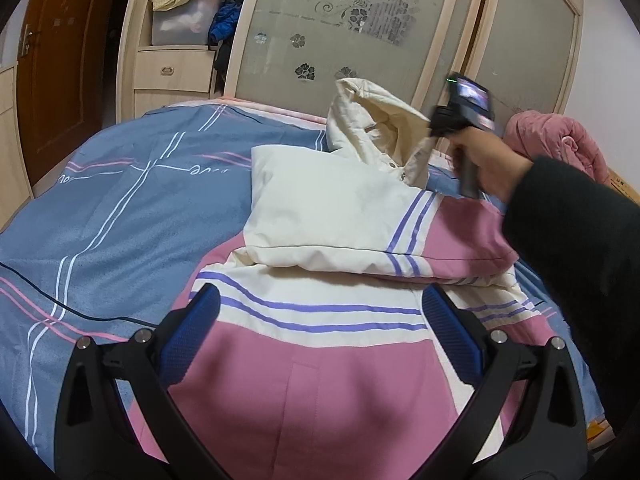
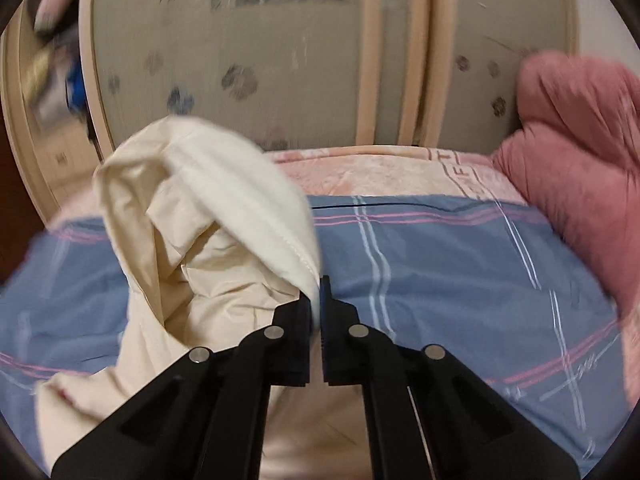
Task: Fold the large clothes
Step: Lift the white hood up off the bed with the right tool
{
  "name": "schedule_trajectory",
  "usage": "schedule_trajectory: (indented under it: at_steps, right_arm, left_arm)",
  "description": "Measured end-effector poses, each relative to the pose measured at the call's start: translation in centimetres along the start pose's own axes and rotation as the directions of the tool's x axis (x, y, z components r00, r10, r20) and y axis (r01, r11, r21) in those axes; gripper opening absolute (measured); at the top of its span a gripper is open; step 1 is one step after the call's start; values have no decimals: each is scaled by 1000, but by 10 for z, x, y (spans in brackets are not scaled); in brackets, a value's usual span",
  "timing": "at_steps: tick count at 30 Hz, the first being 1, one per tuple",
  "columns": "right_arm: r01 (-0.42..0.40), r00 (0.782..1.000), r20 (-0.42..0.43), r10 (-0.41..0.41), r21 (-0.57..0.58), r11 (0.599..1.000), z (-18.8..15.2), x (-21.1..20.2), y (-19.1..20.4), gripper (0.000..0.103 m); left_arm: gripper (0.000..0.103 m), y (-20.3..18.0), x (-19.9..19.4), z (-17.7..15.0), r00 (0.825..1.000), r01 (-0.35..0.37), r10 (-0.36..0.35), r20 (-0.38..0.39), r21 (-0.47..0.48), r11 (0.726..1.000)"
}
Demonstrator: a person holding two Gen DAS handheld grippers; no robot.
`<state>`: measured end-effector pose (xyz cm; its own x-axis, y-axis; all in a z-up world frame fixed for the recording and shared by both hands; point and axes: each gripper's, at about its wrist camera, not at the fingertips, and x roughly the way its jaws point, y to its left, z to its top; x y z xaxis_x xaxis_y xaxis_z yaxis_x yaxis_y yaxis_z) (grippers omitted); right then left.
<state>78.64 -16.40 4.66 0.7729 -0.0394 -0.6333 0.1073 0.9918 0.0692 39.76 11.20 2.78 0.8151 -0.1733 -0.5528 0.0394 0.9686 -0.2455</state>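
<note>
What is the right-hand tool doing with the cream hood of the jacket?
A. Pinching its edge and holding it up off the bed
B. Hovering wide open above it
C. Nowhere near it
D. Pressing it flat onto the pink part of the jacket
A: in the right wrist view the right tool is shut on the edge of the cream hood, which stands raised above the blue bedsheet.

Both wrist views low over bed [image 1: 100, 208], facing wardrobe [image 2: 280, 60]; shared cream hood [image 2: 208, 208]
</note>
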Motion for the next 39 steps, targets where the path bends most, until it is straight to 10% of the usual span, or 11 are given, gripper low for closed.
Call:
schedule_trajectory:
  at_steps: [14,25,29,35,39]
  right_arm:
    - [-144,980,-93,174,266,953,-125,-19,-123,3]
    - [-240,961,-32,274,394,887,-97,-35,-120,53]
    - [-439,890,115,440,472,764,-80,-69,-114,55]
    - [-712,624,278,731,589,384,-53,-57,-59,57]
    - [-679,604,328,726,689,253,-42,-3,-29,57]
  left_arm:
    - [101,-16,-5,-6,998,64,-64,-27,0,998]
    - [101,-1,6,-2,993,104,-108,-55,-68,992]
    - [101,0,3,-2,993,104,-107,-49,-59,993]
    - [101,7,2,-2,992,114,-118,-37,-102,988]
    - [101,6,3,-2,993,111,-114,-33,-101,989]
